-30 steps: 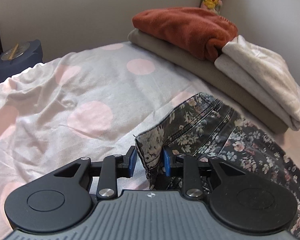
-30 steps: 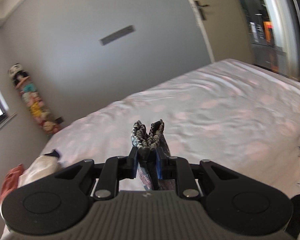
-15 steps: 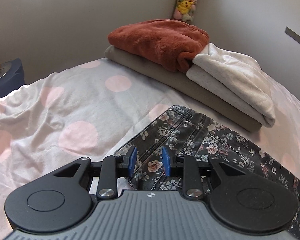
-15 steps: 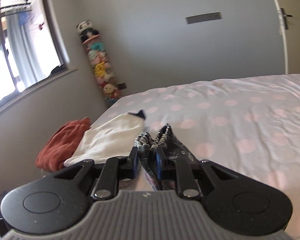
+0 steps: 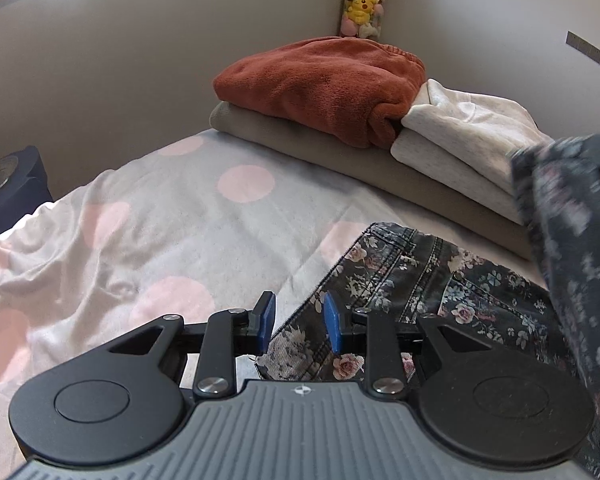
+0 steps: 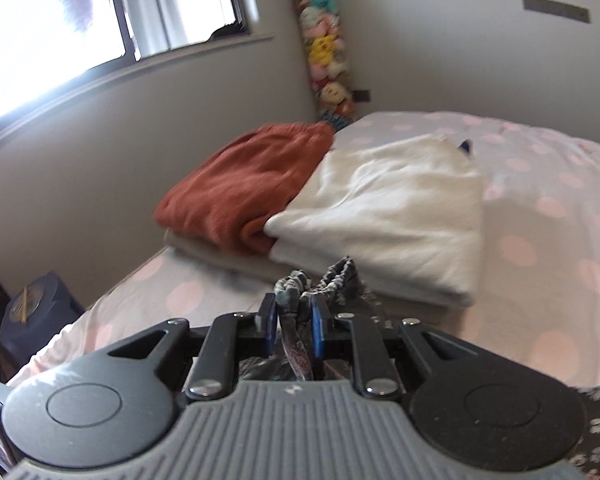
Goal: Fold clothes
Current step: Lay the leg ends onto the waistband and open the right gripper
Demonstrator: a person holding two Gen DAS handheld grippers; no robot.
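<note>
The floral jeans (image 5: pixel 440 280) lie on the bed (image 5: pixel 148 216), spread flat at about 4 o'clock from the middle of the left wrist view. The left claw (image 5: pixel 298 322) sits over their near corner, its blue pads (image 5: pixel 332 322) standing apart with the cloth's edge lying between them; the pads do not press on it, so this claw looks released. At 3 o'clock in that view a blurred fold of the same floral cloth hangs in the air above the flat part.

The right claw (image 6: pixel 294 322) is clenched on a bunched, gathered edge of the jeans (image 6: pixel 300 292), which sticks up between its pads.

Beyond both claws, toward 12 o'clock, a folded stack rests on the bed: a rust fleece (image 5: pixel 320 88) and a white top (image 5: pixel 460 140) side by side, touching, both on a flat grey-brown piece (image 5: pixel 300 140). A column of plush toys (image 5: pixel 362 0) stands in the room's corner behind them. A window (image 6: pixel 100 12) shows at 10 o'clock in the right wrist view.
</note>
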